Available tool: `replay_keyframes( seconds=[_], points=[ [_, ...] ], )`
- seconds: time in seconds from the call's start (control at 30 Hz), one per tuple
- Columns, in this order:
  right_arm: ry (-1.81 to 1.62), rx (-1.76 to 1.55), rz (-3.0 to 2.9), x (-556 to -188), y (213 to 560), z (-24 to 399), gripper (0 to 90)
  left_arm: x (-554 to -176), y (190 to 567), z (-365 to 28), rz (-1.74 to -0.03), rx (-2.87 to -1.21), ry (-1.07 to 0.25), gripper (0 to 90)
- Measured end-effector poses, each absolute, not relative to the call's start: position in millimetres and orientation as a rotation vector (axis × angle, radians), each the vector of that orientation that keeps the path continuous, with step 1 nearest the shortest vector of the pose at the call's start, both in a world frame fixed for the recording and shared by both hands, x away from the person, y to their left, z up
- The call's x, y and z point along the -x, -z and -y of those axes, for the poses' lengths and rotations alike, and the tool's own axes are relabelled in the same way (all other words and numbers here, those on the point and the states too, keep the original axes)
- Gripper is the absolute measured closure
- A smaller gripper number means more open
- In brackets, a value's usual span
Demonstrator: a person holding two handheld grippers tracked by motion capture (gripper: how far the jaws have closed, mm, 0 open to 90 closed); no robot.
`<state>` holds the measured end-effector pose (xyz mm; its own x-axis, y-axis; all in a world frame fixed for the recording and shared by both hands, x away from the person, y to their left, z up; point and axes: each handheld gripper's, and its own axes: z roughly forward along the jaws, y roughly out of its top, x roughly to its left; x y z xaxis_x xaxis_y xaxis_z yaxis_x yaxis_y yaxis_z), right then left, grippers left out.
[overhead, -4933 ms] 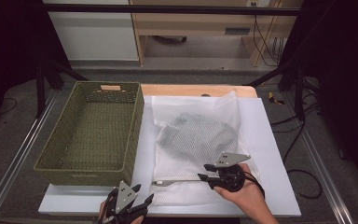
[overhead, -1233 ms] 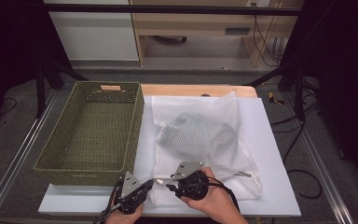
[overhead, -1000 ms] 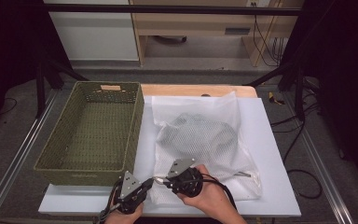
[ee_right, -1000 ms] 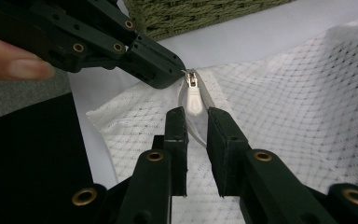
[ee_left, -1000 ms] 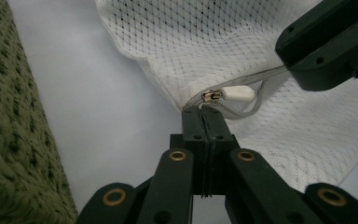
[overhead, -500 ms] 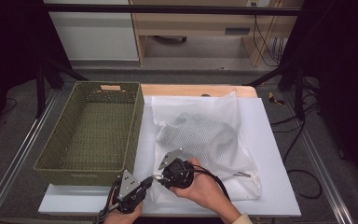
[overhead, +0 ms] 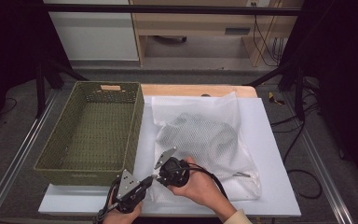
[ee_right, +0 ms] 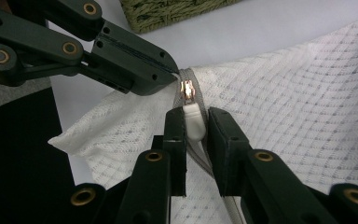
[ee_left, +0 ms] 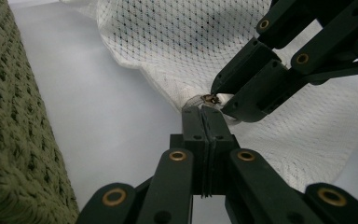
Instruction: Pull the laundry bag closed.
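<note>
A white mesh bag (overhead: 205, 140) with a grey garment inside lies on the white tabletop (overhead: 270, 140). At its near left corner my left gripper (overhead: 150, 179) is shut on the fabric edge (ee_left: 193, 100) just beside the zipper's end. My right gripper (overhead: 158, 175) meets it tip to tip. In the right gripper view its jaws (ee_right: 196, 114) have just been closing and now pinch the white zipper pull (ee_right: 195, 125), below the small metal slider (ee_right: 186, 87). The left gripper (ee_right: 172, 77) pinches the cloth right next to that slider.
A green woven basket (overhead: 137, 126) stands on the left side of the table, close beside the bag. A wooden board edge (overhead: 191, 89) lies behind the bag. The table's front edge runs just below both hands.
My right gripper has travelled left along the bag's near edge, up to the left gripper. The left gripper has stayed put.
</note>
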<state>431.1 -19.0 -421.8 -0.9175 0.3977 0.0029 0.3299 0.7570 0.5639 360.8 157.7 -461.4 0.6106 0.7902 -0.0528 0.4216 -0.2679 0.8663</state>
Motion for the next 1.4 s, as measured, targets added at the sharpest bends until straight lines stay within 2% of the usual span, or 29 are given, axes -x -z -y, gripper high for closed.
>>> replay_keyframes(
  seconds=[0.17,1.4],
  points=[
    [-0.845,-0.564,-2.823,-427.7,419.9,15.7,81.0,-360.9,460.9,-158.1,-0.968,-1.892,-0.489,89.6],
    [-0.737,-0.513,-2.806,-419.1,412.4,17.5,82.2,-360.0,457.7,-156.4,-0.997,-1.875,-0.487,89.7]
  ],
)
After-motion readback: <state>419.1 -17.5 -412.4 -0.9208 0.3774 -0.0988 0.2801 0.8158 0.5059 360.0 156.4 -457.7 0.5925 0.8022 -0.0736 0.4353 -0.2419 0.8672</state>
